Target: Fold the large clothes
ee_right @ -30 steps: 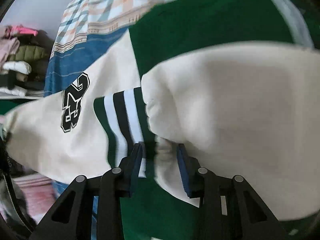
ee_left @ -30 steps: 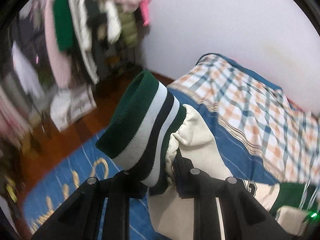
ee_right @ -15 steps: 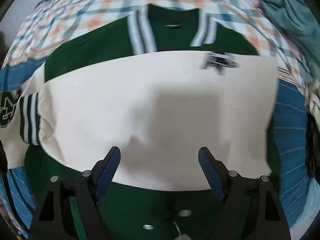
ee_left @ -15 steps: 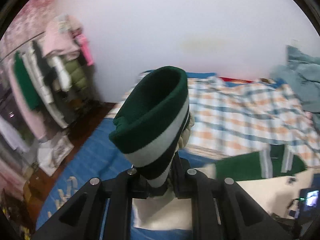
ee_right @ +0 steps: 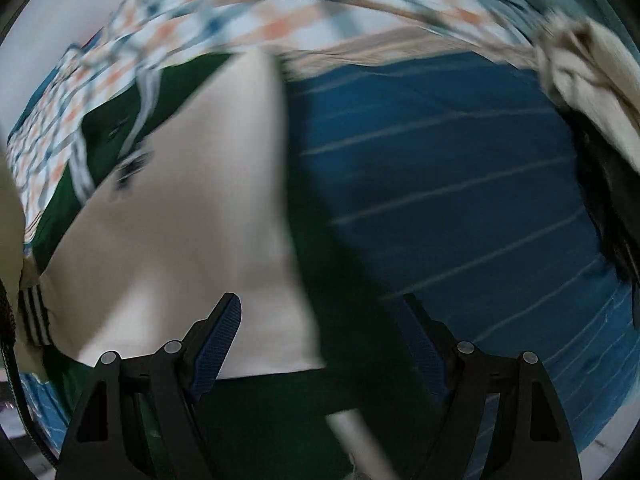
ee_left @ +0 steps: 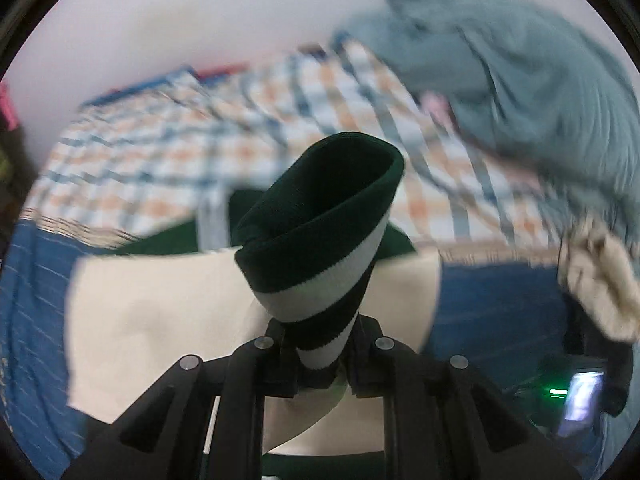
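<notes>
Two grippers show: the left gripper (ee_left: 320, 344) is clamped on the striped green-and-white cuff (ee_left: 320, 232) of the jacket, which stands up between its fingers, and the right gripper (ee_right: 320, 332) has its jaws wide apart, holding nothing (blue pads visible). Beneath lies a blue striped bedcover (ee_right: 460, 184), with a plaid sheet (ee_left: 160, 148) near the white wall (ee_left: 180, 12). The jacket (ee_right: 192, 216), cream over green, lies flat just ahead of both grippers.
</notes>
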`<act>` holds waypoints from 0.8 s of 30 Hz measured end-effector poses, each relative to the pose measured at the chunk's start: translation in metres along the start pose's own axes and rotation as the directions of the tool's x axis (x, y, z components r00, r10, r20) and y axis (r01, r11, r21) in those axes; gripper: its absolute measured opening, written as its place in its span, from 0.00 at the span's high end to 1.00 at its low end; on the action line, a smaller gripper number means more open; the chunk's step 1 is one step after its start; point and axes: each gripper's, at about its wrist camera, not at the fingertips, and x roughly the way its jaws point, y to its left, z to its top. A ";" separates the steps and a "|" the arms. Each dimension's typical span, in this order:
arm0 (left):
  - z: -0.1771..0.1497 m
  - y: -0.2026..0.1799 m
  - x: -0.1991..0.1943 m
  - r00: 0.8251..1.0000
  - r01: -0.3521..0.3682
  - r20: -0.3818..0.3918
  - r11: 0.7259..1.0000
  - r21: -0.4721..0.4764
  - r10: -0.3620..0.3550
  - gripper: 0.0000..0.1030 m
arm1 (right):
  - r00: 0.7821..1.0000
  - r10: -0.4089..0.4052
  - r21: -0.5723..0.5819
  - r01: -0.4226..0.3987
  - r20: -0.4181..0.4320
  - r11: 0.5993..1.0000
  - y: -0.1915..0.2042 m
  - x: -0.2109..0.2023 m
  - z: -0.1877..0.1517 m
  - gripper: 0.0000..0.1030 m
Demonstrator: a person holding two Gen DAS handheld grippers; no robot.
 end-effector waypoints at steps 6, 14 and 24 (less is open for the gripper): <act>-0.025 -0.037 0.069 0.989 -0.018 -0.144 0.999 0.036 0.023 0.05 | 0.999 0.021 0.048 -0.020 -0.038 0.999 -0.094 0.013 -0.001 0.21; -0.046 -0.026 0.031 0.993 -0.044 -0.107 0.996 0.078 0.052 0.02 | 0.974 0.223 0.078 -0.220 -0.032 0.972 -0.137 -0.003 -0.004 0.21; -0.167 0.178 -0.007 0.829 -0.508 -0.276 0.861 -0.012 0.486 0.02 | 0.940 0.316 -0.127 -0.331 -0.127 0.935 -0.065 -0.010 0.004 0.21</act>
